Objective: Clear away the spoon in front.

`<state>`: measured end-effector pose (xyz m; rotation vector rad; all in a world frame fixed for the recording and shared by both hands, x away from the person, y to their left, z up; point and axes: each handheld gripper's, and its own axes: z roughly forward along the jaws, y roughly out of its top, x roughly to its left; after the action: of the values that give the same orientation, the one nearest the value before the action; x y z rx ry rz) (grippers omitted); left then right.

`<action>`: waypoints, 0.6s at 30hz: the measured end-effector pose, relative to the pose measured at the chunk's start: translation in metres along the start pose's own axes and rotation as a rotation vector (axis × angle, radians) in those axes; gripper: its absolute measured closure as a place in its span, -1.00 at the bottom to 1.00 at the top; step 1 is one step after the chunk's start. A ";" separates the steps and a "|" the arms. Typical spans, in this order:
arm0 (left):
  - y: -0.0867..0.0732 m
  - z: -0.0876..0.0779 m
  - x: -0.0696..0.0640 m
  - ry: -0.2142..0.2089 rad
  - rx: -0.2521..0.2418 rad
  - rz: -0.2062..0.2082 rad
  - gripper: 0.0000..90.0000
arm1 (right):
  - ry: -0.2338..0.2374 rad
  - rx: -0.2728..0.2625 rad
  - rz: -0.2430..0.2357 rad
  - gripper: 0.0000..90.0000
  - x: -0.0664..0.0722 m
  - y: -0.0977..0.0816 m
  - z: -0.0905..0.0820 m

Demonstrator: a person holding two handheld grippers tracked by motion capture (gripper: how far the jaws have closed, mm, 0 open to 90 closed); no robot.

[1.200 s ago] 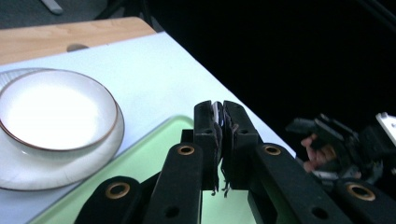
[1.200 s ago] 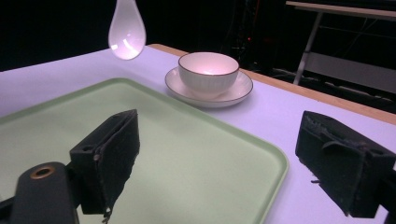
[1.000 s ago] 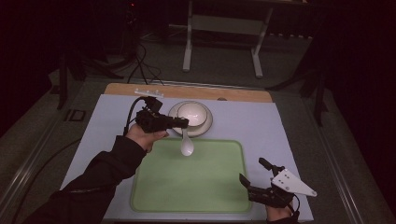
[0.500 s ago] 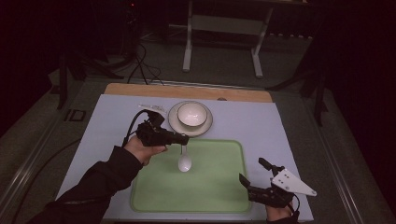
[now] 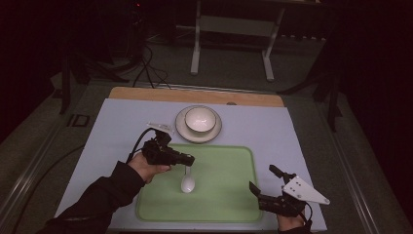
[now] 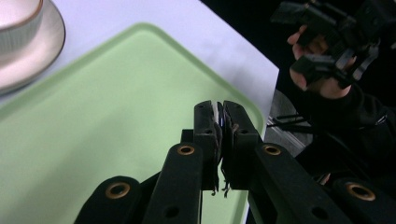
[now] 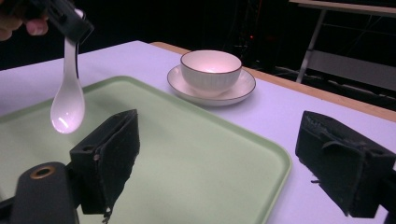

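Left hand-held gripper [image 5: 187,160] dangles spoon [image 7: 68,108] above tray [image 7: 196,154].

Table [image 5: 302,146]: one, with one green tray [image 5: 229,195] at lower centre of the high view. Crockery: one white bowl [image 5: 200,119] on one saucer [image 5: 213,132], upper centre, and one white spoon [image 5: 188,183] over the tray's left part. Grippers: two, the left [image 5: 191,160] at centre left and the right [image 5: 263,186] at lower right, one per hand.
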<state>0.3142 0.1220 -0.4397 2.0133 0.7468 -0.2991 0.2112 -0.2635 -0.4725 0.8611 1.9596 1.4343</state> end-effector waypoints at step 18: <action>-0.027 0.021 0.025 -0.120 0.053 -0.013 0.88 | 0.007 0.008 0.002 -0.70 0.000 -0.001 0.001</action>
<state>0.3188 0.1241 -0.4819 2.0213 0.6834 -0.4480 0.2119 -0.2630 -0.4733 0.8631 1.9709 1.4336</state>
